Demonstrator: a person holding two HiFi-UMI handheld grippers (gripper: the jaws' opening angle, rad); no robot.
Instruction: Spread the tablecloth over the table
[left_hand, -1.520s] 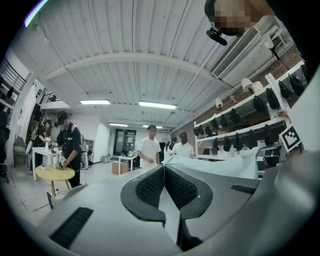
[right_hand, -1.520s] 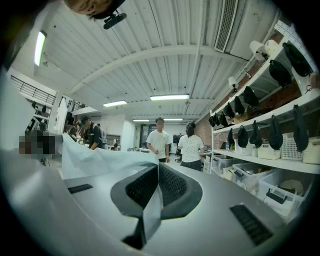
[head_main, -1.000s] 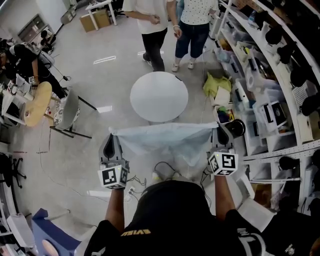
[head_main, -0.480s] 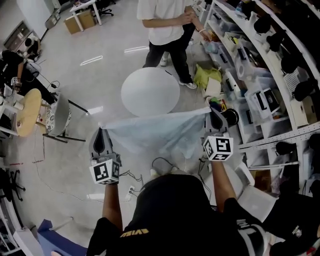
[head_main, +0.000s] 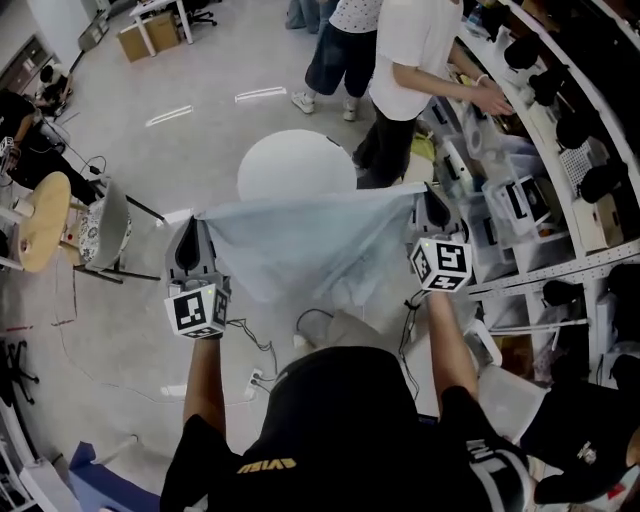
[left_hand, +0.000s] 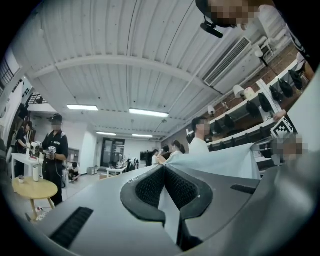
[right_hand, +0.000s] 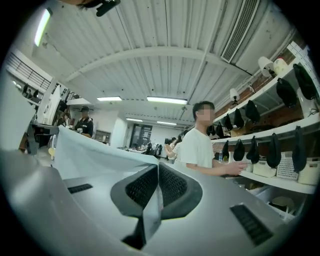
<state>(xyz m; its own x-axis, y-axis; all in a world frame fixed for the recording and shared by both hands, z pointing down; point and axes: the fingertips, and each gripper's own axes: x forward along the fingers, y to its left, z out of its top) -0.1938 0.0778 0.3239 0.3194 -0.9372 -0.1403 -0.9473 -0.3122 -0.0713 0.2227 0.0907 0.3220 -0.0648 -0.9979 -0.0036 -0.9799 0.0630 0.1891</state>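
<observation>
Tablecloth (head_main: 300, 250) raised toward round table (head_main: 290, 165), left gripper (head_main: 190, 225) and right gripper (head_main: 428, 198) clamped on its corners

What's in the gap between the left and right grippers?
The tablecloth. In the head view it stretches across the whole gap, with the left gripper and the right gripper each shut on a top corner. The round table lies beyond it.

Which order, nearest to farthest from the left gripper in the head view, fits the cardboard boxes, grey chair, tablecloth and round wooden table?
1. tablecloth, clamped in the left gripper.
2. grey chair, just left.
3. round wooden table, beyond the chair.
4. cardboard boxes, far top left.
</observation>
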